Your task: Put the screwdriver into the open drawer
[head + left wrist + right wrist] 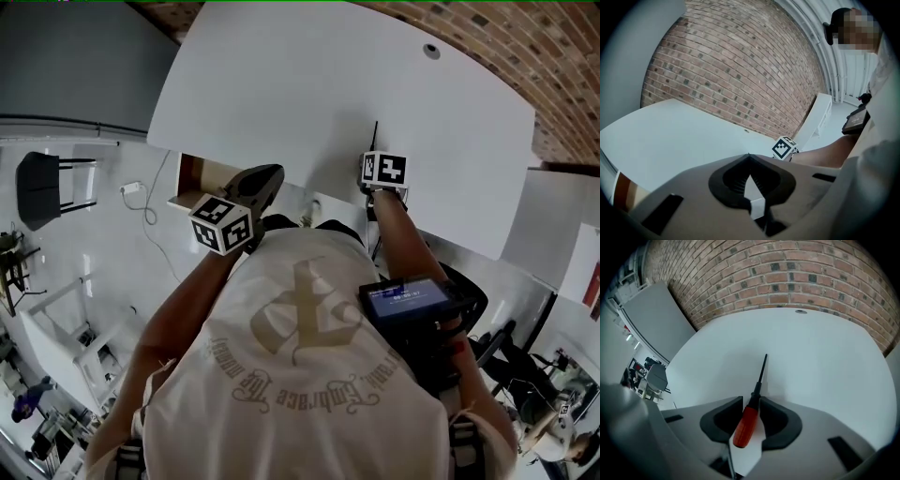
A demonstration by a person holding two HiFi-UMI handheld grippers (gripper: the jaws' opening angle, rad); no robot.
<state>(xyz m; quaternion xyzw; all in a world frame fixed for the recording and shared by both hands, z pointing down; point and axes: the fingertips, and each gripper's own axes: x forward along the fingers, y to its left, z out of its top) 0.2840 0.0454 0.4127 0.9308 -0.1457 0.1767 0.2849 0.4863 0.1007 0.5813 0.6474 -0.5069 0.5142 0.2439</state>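
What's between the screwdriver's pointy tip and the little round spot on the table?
Nothing, just bare white table between the screwdriver and the round spot; the right gripper view shows it.

**Surfaces and finishes**

Table (pixel 811 357): white top, smooth, matt.
Screwdriver (pixel 749 418): glossy red plastic handle; dark, dull metal shaft pointing to 12 o'clock.
Brick wall (pixel 778 273), at 12 o'clock: rough, matt.
Shirt (pixel 281 384): pale cloth, dull print.

Your screwdriver (pixel 746 423) shows a red handle and black shaft; your right claw (pixel 751 400) is grey with black pads (pixel 778 422). The bench (pixel 825 362) is plain white, the wall (pixel 787 277) red-brown brick.
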